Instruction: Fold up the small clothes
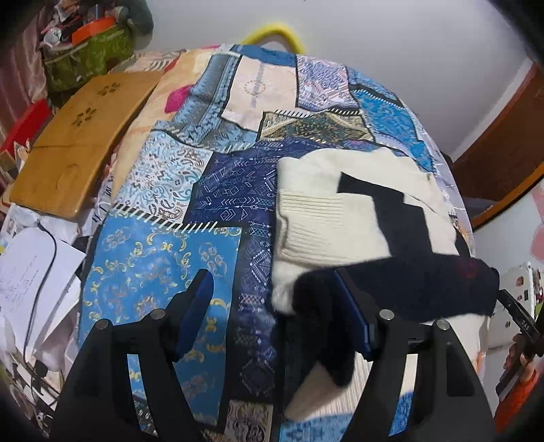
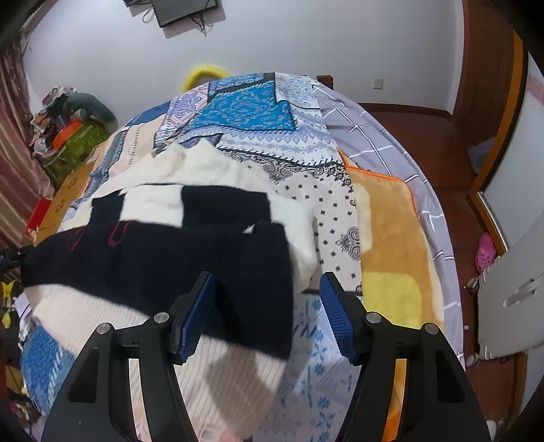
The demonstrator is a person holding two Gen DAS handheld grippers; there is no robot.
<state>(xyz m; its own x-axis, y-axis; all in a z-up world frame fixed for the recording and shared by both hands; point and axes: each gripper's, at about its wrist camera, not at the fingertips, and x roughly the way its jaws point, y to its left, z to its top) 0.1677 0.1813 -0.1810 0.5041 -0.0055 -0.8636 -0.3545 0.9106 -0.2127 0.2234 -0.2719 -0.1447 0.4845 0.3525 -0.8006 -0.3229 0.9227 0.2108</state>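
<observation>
On the bed, the patchwork quilt [image 1: 176, 258] carries the cream and navy sweater [image 1: 340, 210], which lies folded toward three o'clock of the left wrist view and fills the nine o'clock half of the right wrist view.

Left wrist view, left to right: at nine o'clock loose white papers [image 1: 30, 268] with a dark cable [image 1: 44, 282] across them crowd the bedside. Above them, toward ten o'clock, a wooden lap tray [image 1: 78, 142] rests along the quilt's edge, with a green patterned bag [image 1: 88, 57] behind it at eleven o'clock. At twelve o'clock a yellow curved thing [image 1: 275, 32] peeks over the far end of the bed. The left gripper [image 1: 272, 312] stands released, its blue pads spread apart; the navy fold of the sweater drapes over the right-hand finger [image 1: 353, 319], but the pads do not press on it. At four o'clock part of the other tool and a hand [image 1: 520, 353] show.

Right wrist view, left to right: the same green bag sits at nine o'clock. The right gripper [image 2: 268, 312] is also released, its jaws parted, with the sweater's navy edge lying between them unclamped. At three o'clock an orange and yellow plush blanket [image 2: 387, 238] lies just beside the sweater, then a grey checked sheet [image 2: 391, 142], and beyond it the reddish floor [image 2: 442, 153] with a pink shoe [image 2: 486, 253].
</observation>
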